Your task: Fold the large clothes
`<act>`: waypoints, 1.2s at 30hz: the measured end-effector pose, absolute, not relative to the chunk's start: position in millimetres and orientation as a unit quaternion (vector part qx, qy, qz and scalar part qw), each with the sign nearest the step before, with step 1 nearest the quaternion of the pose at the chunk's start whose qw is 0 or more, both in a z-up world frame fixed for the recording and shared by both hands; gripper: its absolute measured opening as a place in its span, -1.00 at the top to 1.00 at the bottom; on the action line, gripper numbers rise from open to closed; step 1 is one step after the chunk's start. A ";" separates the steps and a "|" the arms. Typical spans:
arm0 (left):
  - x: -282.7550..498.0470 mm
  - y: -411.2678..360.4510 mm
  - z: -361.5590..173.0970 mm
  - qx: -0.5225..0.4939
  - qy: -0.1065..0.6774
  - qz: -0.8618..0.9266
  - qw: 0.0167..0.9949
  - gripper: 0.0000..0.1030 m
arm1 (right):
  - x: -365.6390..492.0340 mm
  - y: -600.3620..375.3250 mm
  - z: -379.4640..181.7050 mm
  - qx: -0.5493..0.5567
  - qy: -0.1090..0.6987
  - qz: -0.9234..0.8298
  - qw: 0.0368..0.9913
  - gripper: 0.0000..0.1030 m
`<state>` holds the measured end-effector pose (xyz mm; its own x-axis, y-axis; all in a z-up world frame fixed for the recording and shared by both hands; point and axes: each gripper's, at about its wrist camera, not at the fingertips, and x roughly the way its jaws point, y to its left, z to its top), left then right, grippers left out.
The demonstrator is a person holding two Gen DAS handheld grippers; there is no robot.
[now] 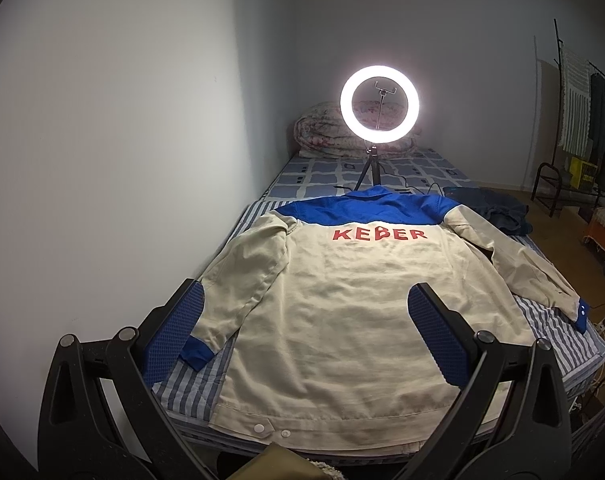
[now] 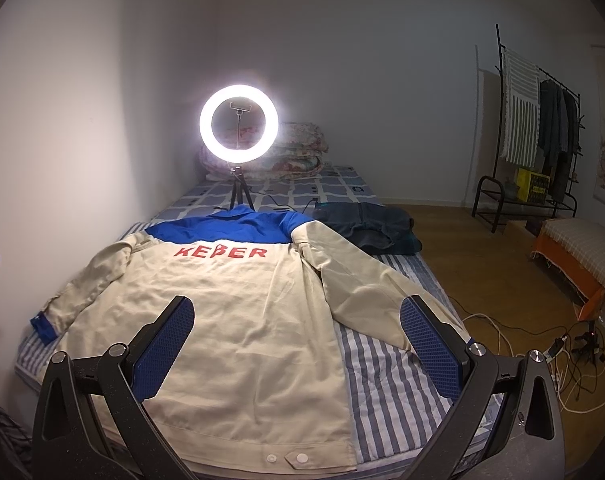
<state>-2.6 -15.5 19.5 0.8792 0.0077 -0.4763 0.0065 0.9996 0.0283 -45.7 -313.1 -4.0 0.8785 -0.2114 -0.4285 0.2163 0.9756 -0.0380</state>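
L gripper [image 1: 304, 320]: jaws spread wide, nothing between the blue pads; held above the hem end of the jacket, no contact w/ cloth.
R gripper [image 2: 296, 326]: also spread wide, holding nothing; hangs over the jacket's lower half, R pad over the sleeve on that side.
Jacket [image 1: 342, 300]: cream w/ blue yoke & collar, red "KEBER" across the back; lies back-up, spread flat on the bed, hem toward the cams, collar toward the far end.
Sleeves: both out to the sides & angled down; L one [image 1: 238, 280] along the wall side, blue cuff [image 1: 196, 354] just beside the L pad; R one [image 2: 366, 292] runs toward the bed's floor-side edge, its cuff [image 1: 581, 314] w/ snaps near that edge.
Hem: 2 white snaps [image 2: 286, 458] on a tab at the bottom band.
Bed [image 2: 386, 376]: blue/white striped sheet under the jacket, checked cover further up.
Dark garment [image 2: 374, 226]: bunched, near the jacket's R shoulder, just apart.
Ring light [image 2: 239, 123]: lit, on a small tripod on the bed beyond the collar.
Quilt [image 2: 302, 150]: folded, at the far end behind the light.
Clothes rack [image 2: 542, 120]: by the far wall, R side, well apart.
Cables [image 2: 514, 340]: loose on the wood floor beside the bed.
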 end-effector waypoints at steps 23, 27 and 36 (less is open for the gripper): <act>25.4 28.1 -17.3 -0.018 0.292 -0.010 0.956 -1.00 | -19.9 -297.2 -8.2 -0.012 0.236 -0.074 0.969 -0.99; 34.6 54.1 -35.4 -0.035 0.305 0.015 0.951 -1.00 | 3.1 -285.7 -8.6 -0.040 0.239 -0.050 0.969 -0.99; 64.5 142.1 -102.6 -0.172 0.392 0.064 0.902 -0.32 | 56.9 -264.5 -36.2 -0.025 0.272 0.045 0.961 -0.99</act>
